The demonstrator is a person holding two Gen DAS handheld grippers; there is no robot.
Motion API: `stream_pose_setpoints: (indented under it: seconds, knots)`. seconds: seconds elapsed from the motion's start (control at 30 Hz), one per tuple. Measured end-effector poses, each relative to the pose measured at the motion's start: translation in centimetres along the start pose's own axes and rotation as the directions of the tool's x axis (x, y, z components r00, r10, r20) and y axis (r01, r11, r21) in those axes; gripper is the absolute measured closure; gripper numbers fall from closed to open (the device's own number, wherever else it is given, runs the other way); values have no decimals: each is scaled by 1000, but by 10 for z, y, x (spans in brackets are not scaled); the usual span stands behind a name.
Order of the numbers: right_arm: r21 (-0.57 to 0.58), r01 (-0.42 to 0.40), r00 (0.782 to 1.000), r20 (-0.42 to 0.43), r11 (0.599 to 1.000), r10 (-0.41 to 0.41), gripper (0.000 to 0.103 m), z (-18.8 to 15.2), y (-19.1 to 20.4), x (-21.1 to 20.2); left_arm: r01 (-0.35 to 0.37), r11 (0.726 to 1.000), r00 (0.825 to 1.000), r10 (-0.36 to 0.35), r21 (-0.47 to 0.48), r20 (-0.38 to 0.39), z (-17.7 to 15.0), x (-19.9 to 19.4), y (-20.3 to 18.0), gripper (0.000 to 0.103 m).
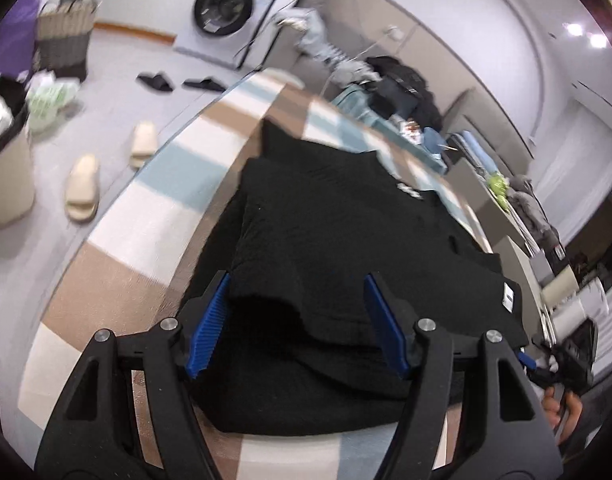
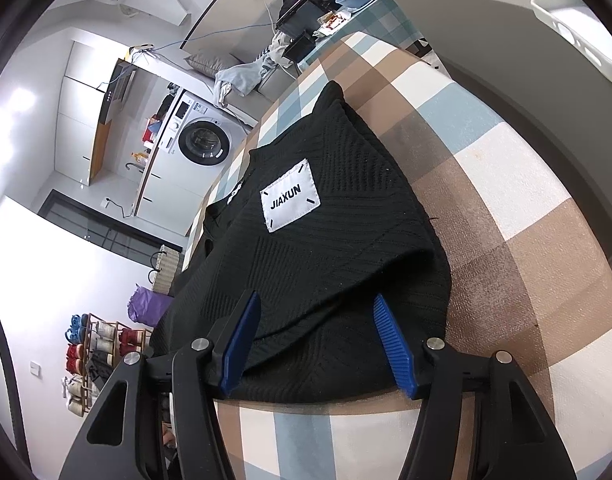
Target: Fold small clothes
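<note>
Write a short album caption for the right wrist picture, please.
Open right hand-held gripper poised over a folded black knit garment with a white JIAXUN label, on a checked tablecloth.

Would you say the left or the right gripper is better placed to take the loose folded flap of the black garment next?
Probably right: the right gripper, open, straddles the raised flap edge of the black garment. The left gripper, also open, frames thicker, bunched fabric.

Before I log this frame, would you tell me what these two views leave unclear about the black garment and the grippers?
- Left wrist view: the black knit garment is motion-blurred; the small white mark is unreadable.
- Both views: the garment's near edge lies behind the open left gripper and right gripper.
- Right wrist view: under the folded layer bearing the JIAXUN label, nothing shows.
</note>
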State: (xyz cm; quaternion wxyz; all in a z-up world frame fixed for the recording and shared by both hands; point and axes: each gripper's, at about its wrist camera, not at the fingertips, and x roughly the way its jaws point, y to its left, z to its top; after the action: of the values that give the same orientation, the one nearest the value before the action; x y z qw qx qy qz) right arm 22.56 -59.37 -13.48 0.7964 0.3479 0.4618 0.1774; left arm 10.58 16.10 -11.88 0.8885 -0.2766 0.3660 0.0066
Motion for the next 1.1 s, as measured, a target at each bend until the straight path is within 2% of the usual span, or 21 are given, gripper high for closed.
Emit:
stream_pose_setpoints:
  seconds: [0.1,0.13,0.2,0.23,0.27,0.33,0.43,0.5,0.53,0.63,0.83,1.03,1.1]
  knots:
    - [0,11,1000,10,1000,-11,43,-2,0,-6,-19,998,1000,18,-61,-13,1,11,15,39]
    - [-1,15,1000,15,1000,-15,43,-3,-1,-8,-8,996,1000,8,-87,-2,2,11,21,43]
    - [2,19,1000,22,1000,-19,43,-2,-3,-10,-10,994,1000,12,-112,18,4,14,26,61]
    - [7,21,999,24,1000,-21,43,-1,-5,-10,-16,993,1000,18,-114,20,6,16,27,80]
    - [12,22,999,27,1000,-22,43,0,-6,-9,2,993,1000,1,-115,22,7,16,30,91]
    - [31,26,999,40,999,-27,43,6,-9,-3,31,992,999,-26,-124,47,9,14,30,96]
    - [60,18,998,66,998,-22,43,14,-11,6,31,995,997,-24,-97,76,15,10,25,97]
    - [46,11,996,84,999,-15,58,18,-7,10,44,995,995,-36,-92,89,19,6,22,97]
    - [36,11,996,86,999,-14,75,19,-5,11,46,995,995,-37,-90,96,23,5,20,98]
    - [24,-13,994,107,1000,11,93,30,2,10,72,994,991,-61,-88,119,35,0,16,98]
    - [-14,-58,978,199,998,59,97,76,31,8,103,992,982,-91,-66,165,76,5,0,98]
    - [-37,-70,963,260,997,77,97,140,71,33,82,995,974,-68,-58,215,129,32,-14,98]
    - [-37,-87,958,271,996,94,84,158,76,46,67,996,976,-51,-67,213,145,46,-17,96]
